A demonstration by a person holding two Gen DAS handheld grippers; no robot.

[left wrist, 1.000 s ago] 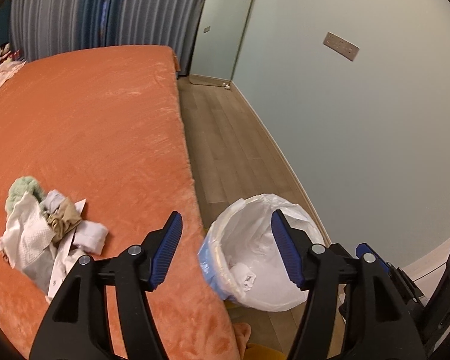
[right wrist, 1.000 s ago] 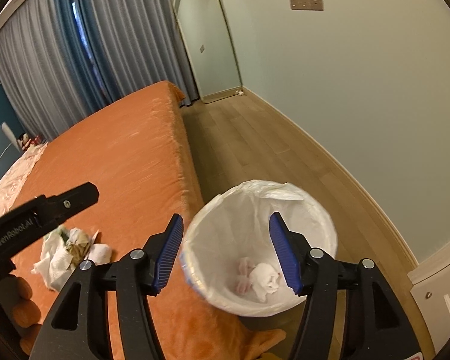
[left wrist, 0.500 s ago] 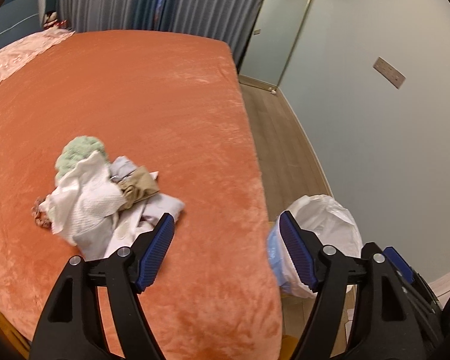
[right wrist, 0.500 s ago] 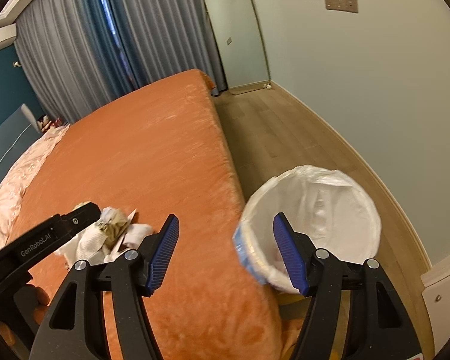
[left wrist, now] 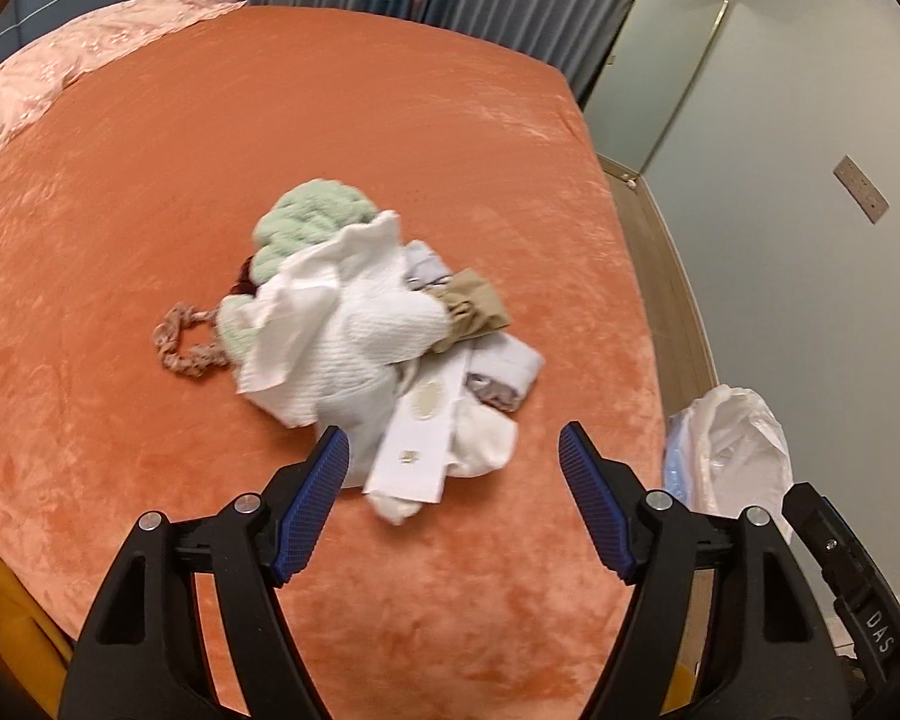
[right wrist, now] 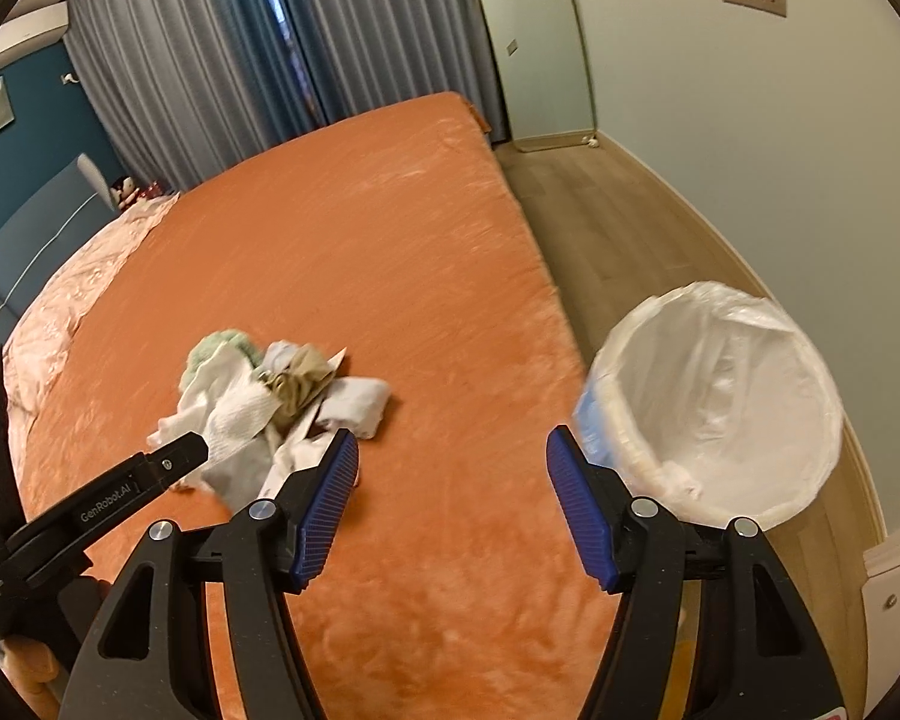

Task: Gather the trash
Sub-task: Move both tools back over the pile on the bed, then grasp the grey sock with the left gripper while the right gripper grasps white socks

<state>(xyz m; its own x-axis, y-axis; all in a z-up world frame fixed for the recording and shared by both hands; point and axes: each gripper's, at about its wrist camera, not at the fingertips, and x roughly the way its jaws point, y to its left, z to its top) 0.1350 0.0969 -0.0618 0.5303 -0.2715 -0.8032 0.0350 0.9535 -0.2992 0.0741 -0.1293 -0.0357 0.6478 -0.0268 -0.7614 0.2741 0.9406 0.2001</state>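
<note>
Trash [left wrist: 384, 348] lies heaped in the middle of the left wrist frame, just above the left gripper [left wrist: 453, 459], whose blue-padded jaws stand wide apart with nothing between them; the heap's lowest white scraps reach down between the fingertips, though whether anything touches is hard to tell through the blur. Within the heap, white paper towel [left wrist: 360, 336] sits at centre, a pale green wad [left wrist: 309, 228] above it, a tan crumple [left wrist: 474, 309] to the right, and a pinkish scrunchie-like loop [left wrist: 183, 348] at the left edge. All of it rests on the orange bedspread [left wrist: 150, 180]. In the right wrist frame the right gripper [right wrist: 453, 462] is likewise spread wide and empty over the bedspread [right wrist: 420, 240], the same trash [right wrist: 270, 402] at centre left beside its left finger. At right centre, a bin lined with a white bag [right wrist: 720, 396] stands on the wooden floor [right wrist: 618, 228] beside the bed.
</note>
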